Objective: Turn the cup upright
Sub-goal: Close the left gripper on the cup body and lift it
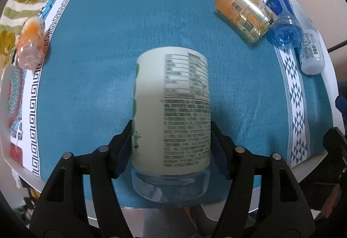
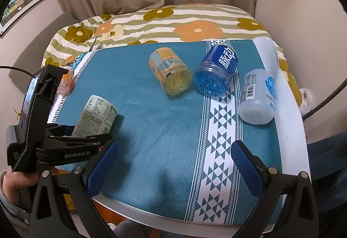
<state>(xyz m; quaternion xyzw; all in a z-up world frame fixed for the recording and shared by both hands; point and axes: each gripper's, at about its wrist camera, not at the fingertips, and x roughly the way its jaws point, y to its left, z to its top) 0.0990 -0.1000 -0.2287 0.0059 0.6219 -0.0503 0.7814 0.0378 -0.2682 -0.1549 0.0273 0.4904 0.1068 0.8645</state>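
White-labelled clear plastic cup (image 1: 171, 120) clamped between left gripper (image 1: 171, 146) jaws, near left of teal-clothed table (image 2: 164, 129), long axis tilted, clear end toward the gripper, other end pointing far. Right gripper (image 2: 173, 164) jaws spread, holding nothing.

Soft, even daylight fills the room, with no hard glare anywhere. Both views bulge like fishbowls, bending the table (image 2: 288, 107) edges and darkening to black at the corners. In the left wrist view the cup (image 1: 171, 107) is smeared, its print unreadable, while the cloth (image 1: 97, 86) behind stays fairly sharp. The right wrist view is crisper; faint shadows sit under the bottles (image 2: 216, 71) and a dim patch falls on the cloth near the front edge.
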